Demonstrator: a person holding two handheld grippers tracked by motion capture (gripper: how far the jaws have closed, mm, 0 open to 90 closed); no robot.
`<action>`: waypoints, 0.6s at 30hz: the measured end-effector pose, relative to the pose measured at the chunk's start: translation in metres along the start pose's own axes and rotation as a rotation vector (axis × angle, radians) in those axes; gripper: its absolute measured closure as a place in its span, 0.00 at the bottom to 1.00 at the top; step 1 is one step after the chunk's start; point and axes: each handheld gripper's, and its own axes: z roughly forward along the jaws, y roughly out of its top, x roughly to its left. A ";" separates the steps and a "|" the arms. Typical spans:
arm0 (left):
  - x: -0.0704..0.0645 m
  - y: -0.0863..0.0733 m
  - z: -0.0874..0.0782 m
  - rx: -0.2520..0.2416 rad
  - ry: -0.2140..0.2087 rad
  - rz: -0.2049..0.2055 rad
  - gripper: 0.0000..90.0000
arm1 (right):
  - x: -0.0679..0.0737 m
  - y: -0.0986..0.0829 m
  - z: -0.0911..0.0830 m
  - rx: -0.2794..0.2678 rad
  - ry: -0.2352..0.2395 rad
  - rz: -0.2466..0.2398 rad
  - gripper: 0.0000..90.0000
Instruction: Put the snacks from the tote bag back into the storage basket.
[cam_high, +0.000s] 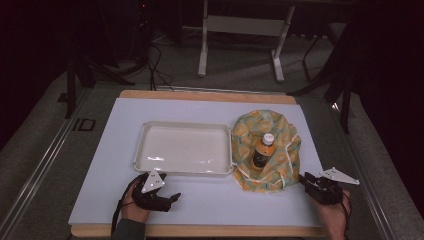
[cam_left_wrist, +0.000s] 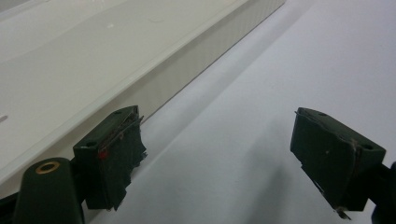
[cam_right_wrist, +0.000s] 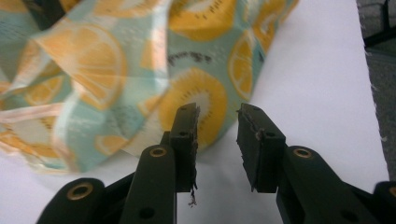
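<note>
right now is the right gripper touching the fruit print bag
Apart. In the right gripper view the right gripper stands part open with white table between its jaws, and the fruit print bag lies just beyond the tips.

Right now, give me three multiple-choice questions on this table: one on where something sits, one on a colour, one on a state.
1. Where does the brown bottle with the orange cap stand?
A. in the fruit-print cloth bag
B. in the white plastic tray
C. on the bare mat

2. What colour is the tray?
A. blue
B. white
C. red

3. How is the left gripper?
A. shut on the tray
B. shut on the bottle
C. open, holding nothing

A: the cloth surrounds the bottle.
B: the tray's rim and floor look white.
C: the jaws stand wide apart over the mat.
</note>
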 end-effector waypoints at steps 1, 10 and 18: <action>0.000 0.000 0.000 0.000 0.000 0.000 0.19 | 0.000 0.000 0.000 0.000 0.000 0.000 0.75; -0.001 0.000 -0.001 -0.008 0.004 0.006 0.21 | 0.010 0.008 0.002 0.031 -0.016 -0.071 0.75; -0.001 0.000 -0.001 -0.008 0.004 0.009 0.21 | 0.011 0.015 0.000 0.043 -0.014 -0.094 0.76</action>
